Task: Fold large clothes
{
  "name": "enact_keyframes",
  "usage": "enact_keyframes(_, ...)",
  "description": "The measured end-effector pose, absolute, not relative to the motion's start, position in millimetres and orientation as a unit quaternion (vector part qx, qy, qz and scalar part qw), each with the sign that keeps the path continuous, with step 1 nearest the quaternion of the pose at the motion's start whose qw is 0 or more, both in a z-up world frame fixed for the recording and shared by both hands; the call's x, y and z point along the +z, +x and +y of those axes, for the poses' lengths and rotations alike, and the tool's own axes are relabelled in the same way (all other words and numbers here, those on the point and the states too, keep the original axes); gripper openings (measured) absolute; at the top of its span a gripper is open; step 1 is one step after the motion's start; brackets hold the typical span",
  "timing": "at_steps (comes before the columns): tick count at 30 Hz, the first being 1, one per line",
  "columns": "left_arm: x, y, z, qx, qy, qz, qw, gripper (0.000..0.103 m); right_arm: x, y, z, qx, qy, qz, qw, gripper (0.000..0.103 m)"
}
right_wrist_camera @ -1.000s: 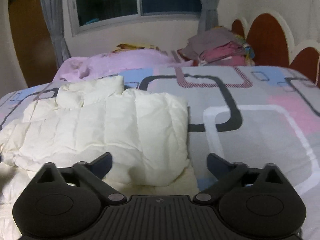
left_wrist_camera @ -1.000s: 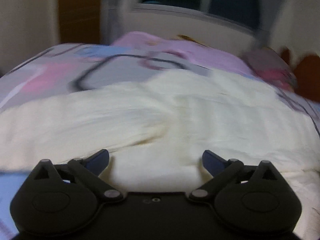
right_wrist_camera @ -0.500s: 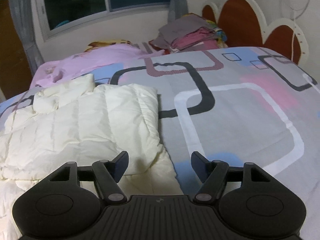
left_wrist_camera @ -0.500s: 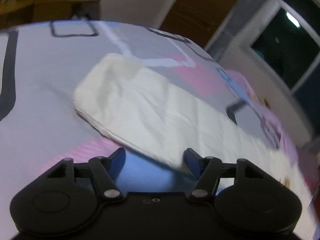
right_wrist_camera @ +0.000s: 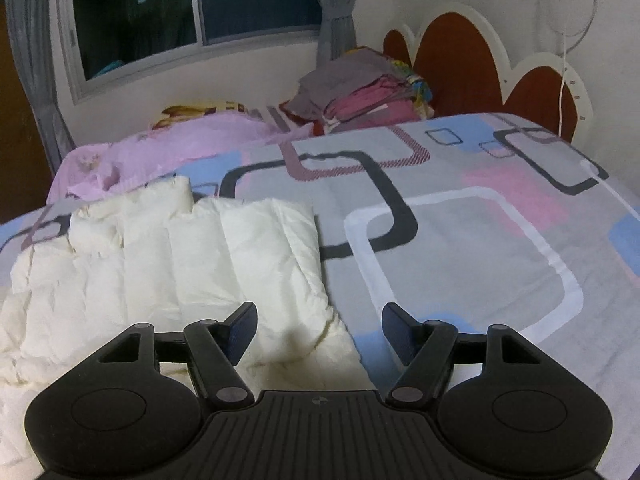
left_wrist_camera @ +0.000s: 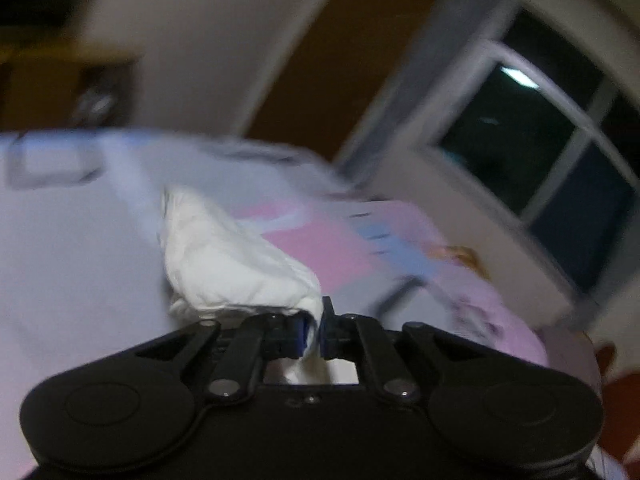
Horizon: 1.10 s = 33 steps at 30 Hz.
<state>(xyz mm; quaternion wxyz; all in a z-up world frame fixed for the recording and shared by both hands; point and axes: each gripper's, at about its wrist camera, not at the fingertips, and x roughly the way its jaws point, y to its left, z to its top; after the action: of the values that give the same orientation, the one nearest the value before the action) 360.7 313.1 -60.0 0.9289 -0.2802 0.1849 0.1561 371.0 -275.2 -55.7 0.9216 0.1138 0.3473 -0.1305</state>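
Pinching jacket sleeve [left_wrist_camera: 224,264], left gripper [left_wrist_camera: 316,330] clamped; right gripper [right_wrist_camera: 318,330] agape, empty; clothes stack [right_wrist_camera: 360,92] 12 o'clock on patterned bedspread [right_wrist_camera: 460,240].

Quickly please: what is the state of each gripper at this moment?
Left gripper: just closed, fingers pinching the cream jacket.
Right gripper: open, holding nothing.

Left gripper [left_wrist_camera: 315,326] jaws pinching cream jacket [left_wrist_camera: 228,256].

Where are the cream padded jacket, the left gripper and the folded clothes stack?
cream padded jacket [right_wrist_camera: 200,264], right wrist view, quilted body
left gripper [left_wrist_camera: 316,330], left wrist view, between fingertips
folded clothes stack [right_wrist_camera: 360,92], right wrist view, pink layers
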Motion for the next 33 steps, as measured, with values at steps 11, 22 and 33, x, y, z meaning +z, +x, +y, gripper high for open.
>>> enact_keyframes(11, -33.8, 448.0, 60.8, -0.095, -0.111, 0.245, 0.958, 0.006, -51.2, 392.7, -271.7, -0.099, 0.130, 0.334, 0.928, 0.070)
enact_keyframes(22, -113.0, 483.8, -107.2, -0.264, -0.039, 0.387, 0.882, 0.075, -59.2, 383.4, -324.8, -0.094, 0.187, 0.332, 0.920, 0.070)
enact_keyframes(33, -63.9, 438.1, 32.7, -0.105, -0.047, 0.268, 0.956, 0.075, -67.7, 414.9, -282.6, 0.034, 0.231, 0.331, 0.914, 0.097)
